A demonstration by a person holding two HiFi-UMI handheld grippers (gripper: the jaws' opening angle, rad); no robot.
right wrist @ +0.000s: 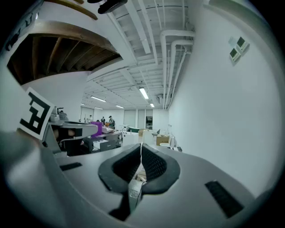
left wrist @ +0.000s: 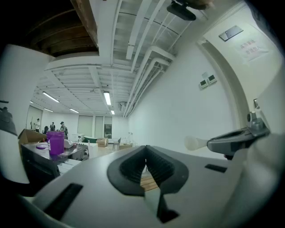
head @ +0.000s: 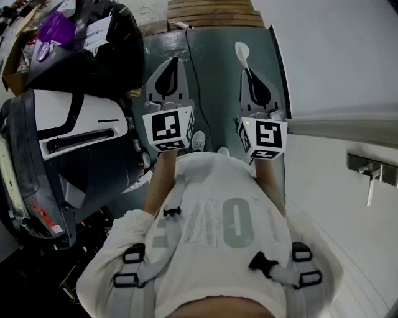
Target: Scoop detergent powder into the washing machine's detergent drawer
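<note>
Right gripper (head: pixel 250 76) is clamped on the white plastic scoop (head: pixel 242 52), bowl forward. Left gripper (head: pixel 172 64) is pinched shut and empty. Looks like the carry step: next, swing left towards the purple plastic container (head: pixel 55 28) above the black-and-white washing machine (head: pixel 68 133).

White wall (right wrist: pixel 213 111), ceiling strip lights (left wrist: pixel 107 98), grey-green floor (head: pixel 211 68), wooden steps (head: pixel 214 12).

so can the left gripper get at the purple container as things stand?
Probably yes. The left gripper has the purple container off to its left on the dark machine top, with nothing standing between them. Its jaws are together and empty, so they would need to open first.
</note>
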